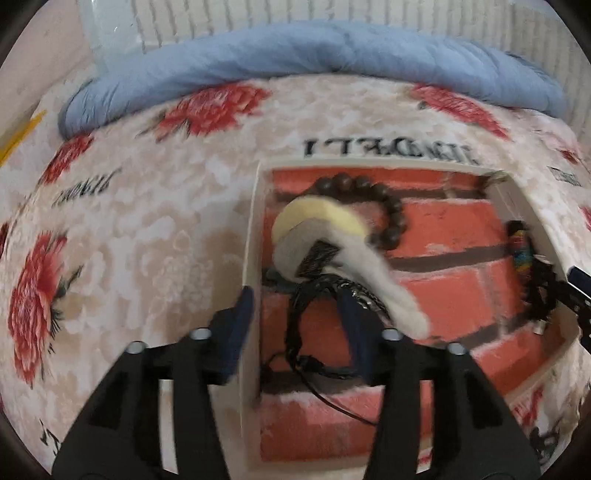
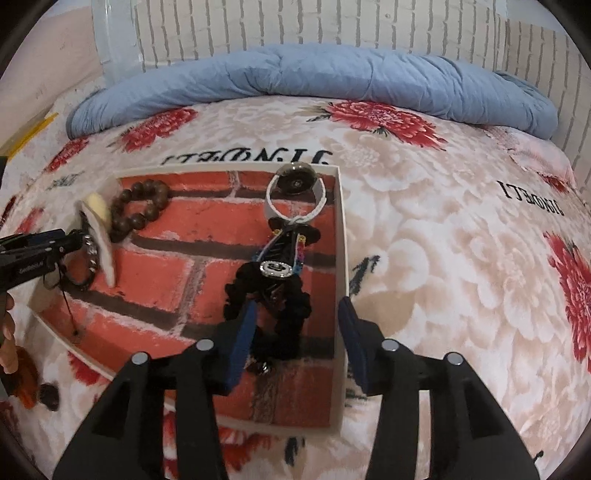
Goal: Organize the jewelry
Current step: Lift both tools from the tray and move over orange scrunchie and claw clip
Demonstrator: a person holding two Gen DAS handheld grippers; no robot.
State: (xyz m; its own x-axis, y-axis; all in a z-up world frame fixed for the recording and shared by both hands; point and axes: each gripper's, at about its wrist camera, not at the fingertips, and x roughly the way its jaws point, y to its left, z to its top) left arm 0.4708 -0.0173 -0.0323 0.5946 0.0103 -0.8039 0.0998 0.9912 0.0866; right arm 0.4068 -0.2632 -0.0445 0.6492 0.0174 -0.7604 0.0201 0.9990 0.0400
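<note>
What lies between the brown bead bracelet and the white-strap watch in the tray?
Only bare brick-pattern tray floor separates the bead bracelet from the watch, seen in the right wrist view.

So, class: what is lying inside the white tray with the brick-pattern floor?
Inside the white tray: a brown bead bracelet, a white-banded watch, a black scrunchie with beaded pieces on top, and a cream pad with dark cord bracelets. What lies beneath the scrunchie is covered.

A cream plush blanket with red flowers (image 2: 424,229) covers the bed, a rolled blue quilt (image 2: 314,77) along its far edge against a white brick-patterned wall (image 2: 332,26).
</note>
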